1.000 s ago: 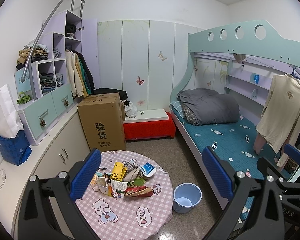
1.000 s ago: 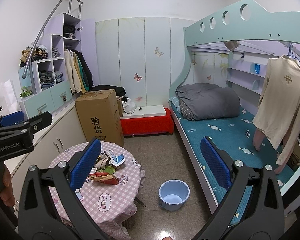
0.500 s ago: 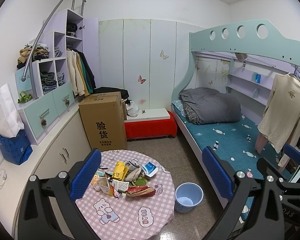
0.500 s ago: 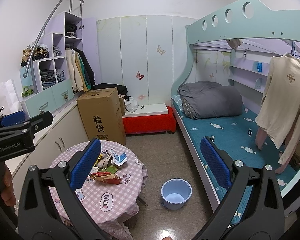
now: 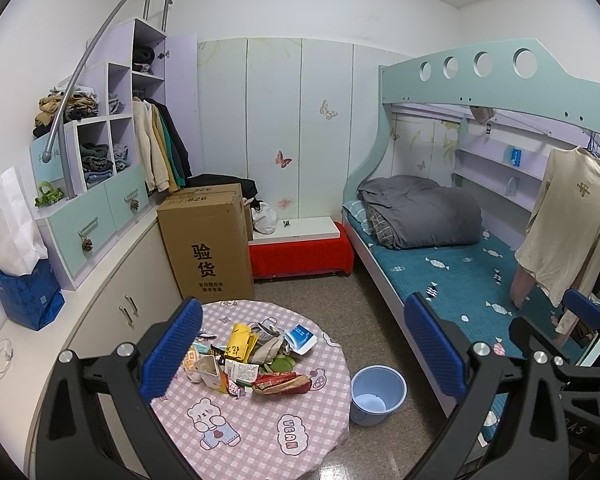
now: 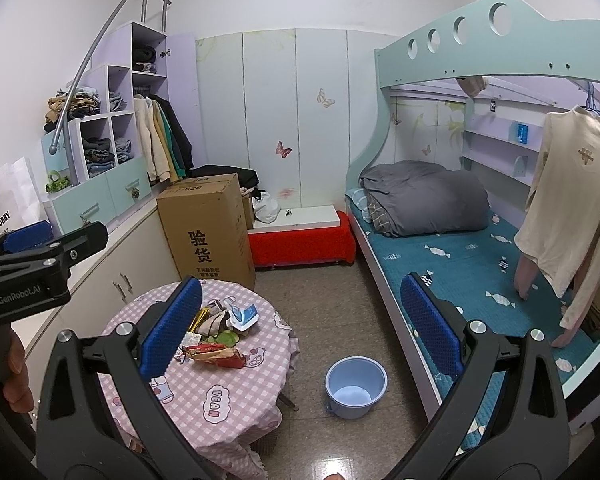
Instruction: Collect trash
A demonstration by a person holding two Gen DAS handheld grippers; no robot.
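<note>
Both of my tongs have eased slightly closer to the table over the last second, so the trash pile sits a little larger and more central in each view; nothing on the table has shifted. My left tongs [image 5: 302, 350] hang wide open above the round table [image 5: 260, 436] with the pink checked cloth, gripping nothing. My right tongs [image 6: 300, 332] are likewise spread wide and empty, held above the floor to the right of the table.

Trash pile [image 5: 248, 360]: wrappers, a yellow packet [image 5: 240, 340], a white-and-blue pouch [image 5: 300, 338] and a red-brown snack wrapper [image 5: 280, 384] lie heaped on the cloth, below and between the left tongs' fingers, nearer the left finger [image 5: 172, 350]. From the right wrist view the same pile [image 6: 216, 336] lies just beside that tool's left finger [image 6: 172, 326].

Light blue bucket [image 6: 356, 386]: stands upright on the floor just right of the table, below the gap between the right tongs' fingers.

Beyond the table stand a tall cardboard box [image 5: 208, 248] and a red bench [image 5: 300, 254]; a bunk bed [image 5: 460, 280] runs along the right side.
</note>
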